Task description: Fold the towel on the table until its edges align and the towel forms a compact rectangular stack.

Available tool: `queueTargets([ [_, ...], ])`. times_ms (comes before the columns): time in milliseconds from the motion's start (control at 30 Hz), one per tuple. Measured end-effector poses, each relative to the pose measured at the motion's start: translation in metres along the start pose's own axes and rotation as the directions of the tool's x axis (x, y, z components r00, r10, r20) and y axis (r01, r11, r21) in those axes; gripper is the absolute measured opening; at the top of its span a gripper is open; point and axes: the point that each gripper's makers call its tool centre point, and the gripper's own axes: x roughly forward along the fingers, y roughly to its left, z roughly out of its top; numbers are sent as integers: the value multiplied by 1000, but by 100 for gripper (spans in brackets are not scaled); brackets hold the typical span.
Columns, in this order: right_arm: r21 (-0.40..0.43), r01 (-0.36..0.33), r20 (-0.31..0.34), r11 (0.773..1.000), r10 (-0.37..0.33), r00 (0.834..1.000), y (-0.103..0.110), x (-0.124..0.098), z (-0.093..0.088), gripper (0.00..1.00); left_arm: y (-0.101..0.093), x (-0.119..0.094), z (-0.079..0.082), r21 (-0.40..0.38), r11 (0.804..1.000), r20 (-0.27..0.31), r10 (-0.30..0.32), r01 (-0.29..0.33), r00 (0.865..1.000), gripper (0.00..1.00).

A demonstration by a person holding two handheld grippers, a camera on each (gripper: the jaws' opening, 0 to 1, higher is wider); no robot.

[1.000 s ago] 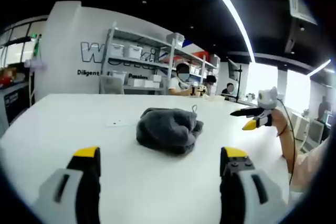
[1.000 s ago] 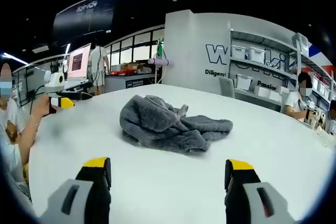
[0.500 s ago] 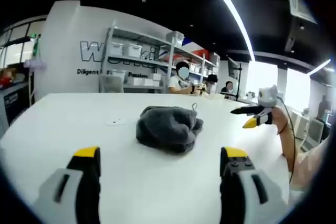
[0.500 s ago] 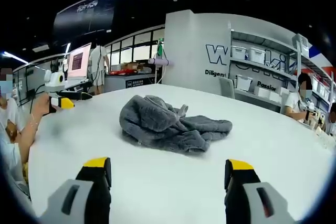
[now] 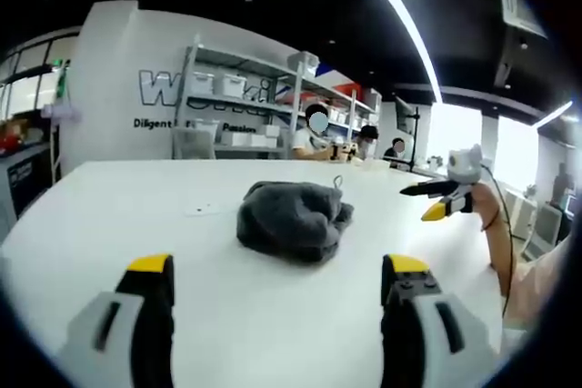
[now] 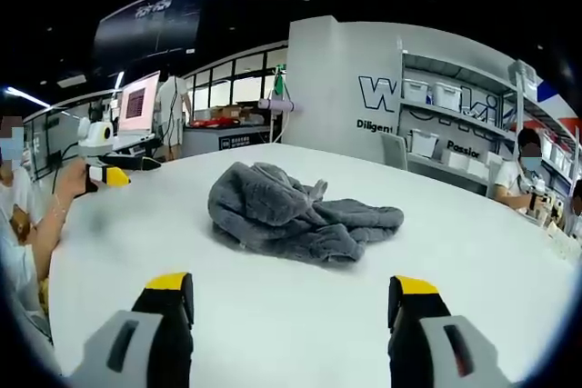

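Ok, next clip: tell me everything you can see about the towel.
The towel is dark grey and looks thick and fluffy, like fleece or terry. It is not folded: it lies crumpled in a loose heap of creases and bulges on the white table, with a small loop sticking up from it. It sits ahead of both grippers. Nothing touches it apart from the table, and both grippers' jaws stand open short of it.

A crumpled grey towel (image 6: 296,213) lies on the white bench (image 6: 473,252), ahead of the right hand-held gripper (image 6: 291,302), whose jaws stand wide apart.
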Motion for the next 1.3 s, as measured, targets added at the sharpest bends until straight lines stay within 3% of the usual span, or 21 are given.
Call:
queueTargets([
  [633,-7,-14,-3,1000,14,1000,3,0,-1,92,-7,0,-10,8,1000,-29,-7,7,1000,99],
  [1133,-15,-44,-1,999,44,999,9,1,0,93,0,6,-17,25,1000,-71,-3,5,997,99],
  [1300,-18,-50,2,999,50,999,12,0,0,92,3,4,-14,19,1000,-56,3,-2,998,99],
])
